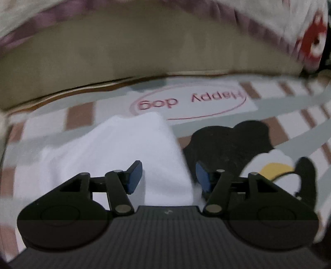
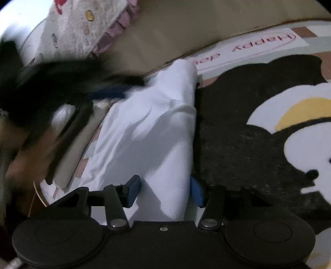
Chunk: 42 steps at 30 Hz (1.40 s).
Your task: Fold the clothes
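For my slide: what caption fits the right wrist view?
Open right gripper straddling a folded white cloth garment on a cartoon-dog mat.

Left tongs (image 1: 168,179), right tongs (image 2: 165,191) seemingly agape.

Your left wrist view looks low and forward over its jaws, close above the white garment (image 1: 107,157) on the printed mat (image 1: 269,132). Your right wrist view tilts more steeply down. Both share the garment, the mat's lettering (image 2: 262,44) and the beige wall.

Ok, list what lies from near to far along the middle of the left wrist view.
Left tool → white garment → "Happy dog" label on the printed mat → beige upholstered edge → frilled patterned cushion.
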{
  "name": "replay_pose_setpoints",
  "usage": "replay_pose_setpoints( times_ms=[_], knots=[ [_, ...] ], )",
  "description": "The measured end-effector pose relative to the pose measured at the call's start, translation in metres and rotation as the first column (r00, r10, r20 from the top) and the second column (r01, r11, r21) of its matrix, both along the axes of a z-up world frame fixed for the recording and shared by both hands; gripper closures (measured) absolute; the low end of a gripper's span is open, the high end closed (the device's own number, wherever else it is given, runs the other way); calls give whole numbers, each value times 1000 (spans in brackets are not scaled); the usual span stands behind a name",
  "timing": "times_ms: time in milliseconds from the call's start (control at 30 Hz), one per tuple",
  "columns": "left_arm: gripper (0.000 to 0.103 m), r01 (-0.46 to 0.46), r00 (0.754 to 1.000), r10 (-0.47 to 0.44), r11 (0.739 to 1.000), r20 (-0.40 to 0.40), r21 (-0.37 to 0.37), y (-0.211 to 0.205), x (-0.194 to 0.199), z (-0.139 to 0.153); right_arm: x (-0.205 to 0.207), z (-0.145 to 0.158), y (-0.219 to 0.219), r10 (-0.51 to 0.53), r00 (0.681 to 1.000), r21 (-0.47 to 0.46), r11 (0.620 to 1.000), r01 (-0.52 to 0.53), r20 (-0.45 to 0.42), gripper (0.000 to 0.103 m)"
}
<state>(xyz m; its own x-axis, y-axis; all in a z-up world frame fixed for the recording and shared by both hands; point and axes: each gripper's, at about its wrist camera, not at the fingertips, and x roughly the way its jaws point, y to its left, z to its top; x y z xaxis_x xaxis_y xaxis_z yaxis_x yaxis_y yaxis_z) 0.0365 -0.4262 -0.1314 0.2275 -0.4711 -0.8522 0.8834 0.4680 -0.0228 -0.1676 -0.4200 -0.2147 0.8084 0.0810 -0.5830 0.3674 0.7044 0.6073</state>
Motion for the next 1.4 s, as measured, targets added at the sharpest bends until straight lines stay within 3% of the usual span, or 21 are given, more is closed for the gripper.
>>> replay_pose_setpoints(
  times_ms=[67,100,133,233,400,567,633,733,800,833,867,900,967,1033,1133,1233,1333,1400],
  knots=[
    [46,2,999,-6,996,40,94,-33,5,-21,1,-1,-1,8,1000,-10,1000,-8,9,45],
    [52,-9,996,-3,990,85,138,-45,6,-30,1,-2,-2,4,1000,0,1000,-4,17,46],
    [80,-23,992,3,987,124,157,-51,5,-35,0,-4,-4,-1,1000,11,1000,1,26,47],
    [91,-62,980,28,983,197,170,-61,4,-37,3,-6,-4,19,999,18,1000,-20,29,61],
    [92,-126,979,105,985,174,119,-65,19,-32,4,-4,-4,59,998,79,995,-58,-11,70],
    [92,-111,974,82,985,210,135,-77,16,-37,-11,-1,-4,64,998,181,982,-57,-28,71],
    [92,-129,981,112,987,159,100,-72,22,-30,-16,4,-4,83,996,211,975,-73,-38,71],
    [85,-132,990,132,991,53,-14,-47,32,-5,-15,0,-4,126,989,227,968,-106,-73,71],
    [71,-105,993,109,990,43,-94,-24,31,16,-16,-2,-6,143,986,267,957,-114,-91,66],
    [56,-85,993,93,989,70,-117,-9,27,25,-16,-2,-7,152,983,287,951,-115,-108,61],
    [56,-68,992,82,989,97,-135,7,23,33,-17,-1,-9,161,979,297,948,-117,-127,58],
    [58,-50,993,64,989,95,-138,21,22,36,-19,1,-10,164,976,294,948,-117,-140,49],
    [74,-53,999,54,991,1,-122,50,27,29,-20,5,-10,160,978,266,956,-120,-136,46],
    [76,-104,994,100,992,-52,-77,76,35,11,-18,1,-6,146,984,281,953,-112,-101,40],
    [78,-186,983,186,983,-2,-11,106,46,-17,-11,-16,2,120,992,354,930,-98,-42,37],
    [100,-238,970,240,970,33,-45,130,60,-32,-11,-17,9,130,991,341,933,-115,-22,37],
    [100,-297,949,304,951,77,-87,136,65,-33,-15,-19,6,133,991,366,923,-120,-10,37],
    [100,-358,918,367,930,152,-86,138,63,-32,-17,-21,5,135,991,382,916,-124,-2,37]
  ],
)
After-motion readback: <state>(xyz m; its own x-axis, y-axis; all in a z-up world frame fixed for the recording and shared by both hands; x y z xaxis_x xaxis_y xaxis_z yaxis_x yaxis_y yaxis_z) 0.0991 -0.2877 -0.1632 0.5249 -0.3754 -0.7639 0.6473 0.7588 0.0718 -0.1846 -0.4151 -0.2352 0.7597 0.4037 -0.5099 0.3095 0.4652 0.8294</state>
